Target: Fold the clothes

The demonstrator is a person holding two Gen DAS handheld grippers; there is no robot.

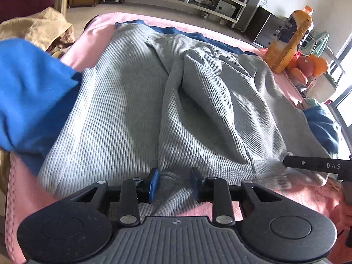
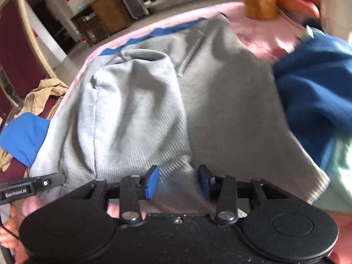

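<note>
A grey ribbed sweater (image 1: 123,110) lies spread on the pink cloth (image 1: 92,44), one side folded over its middle (image 1: 220,101). My left gripper (image 1: 175,176) sits at the near hem, jaws slightly apart, with a bunch of hem lying between the blue pads (image 1: 154,182). In the right wrist view the grey sweater (image 2: 220,101) fills the middle and looks blurred. My right gripper (image 2: 178,176) is shut on a raised fold of its near edge. The right gripper's black body (image 1: 316,165) shows in the left wrist view at the right hem.
A bright blue garment (image 1: 33,94) and a tan one (image 1: 37,28) lie at the left. A dark blue garment (image 2: 319,92) lies right of the sweater. An orange juice bottle (image 1: 290,37) and oranges (image 1: 312,66) stand at the far right. A maroon chair (image 2: 17,50) stands beyond the table.
</note>
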